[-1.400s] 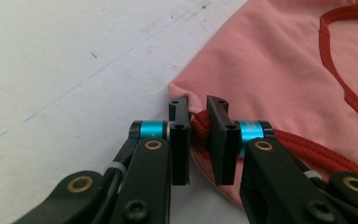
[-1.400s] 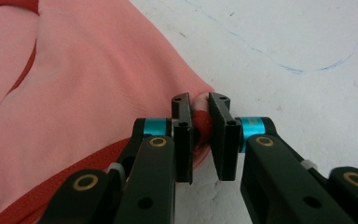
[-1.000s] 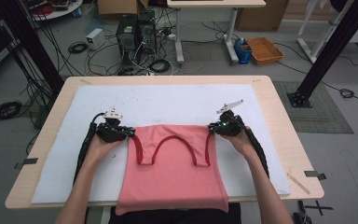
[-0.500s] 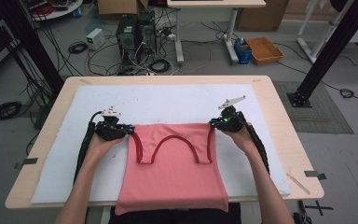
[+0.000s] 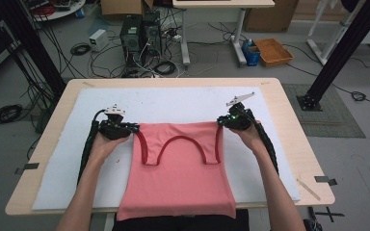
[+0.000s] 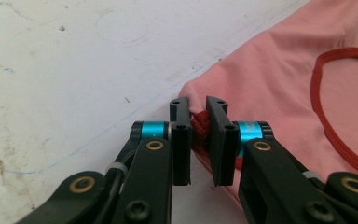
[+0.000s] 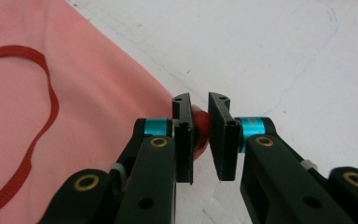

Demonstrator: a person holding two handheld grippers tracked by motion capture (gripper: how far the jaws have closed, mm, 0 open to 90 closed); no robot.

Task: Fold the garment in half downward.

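A salmon-pink sleeveless fabric top with dark red binding around its neck and armholes [image 5: 178, 178] lies flat on the white padded mat [image 5: 183, 103] that covers the pale wooden worktop [image 5: 289, 130]. Its hem hangs just over the near edge, and its shoulder straps point toward the far side.

The left gripper [image 5: 120, 129] sits at the top's far left corner. In the left gripper view its jaws are clamped on the bunched red-edged strap of the top [image 6: 261, 88], with the fabric pinched between the two black pads [image 6: 181, 140].

The right gripper [image 5: 231, 120] sits at the far right corner. In the right gripper view its jaws are likewise closed on the red-trimmed strap end of the top [image 7: 74, 116], a small fold of cloth showing between the pads [image 7: 223, 140].

Both of the person's forearms reach in from the near edge, one on each side of the garment, and the far edge of the top stretches between the two grippers.
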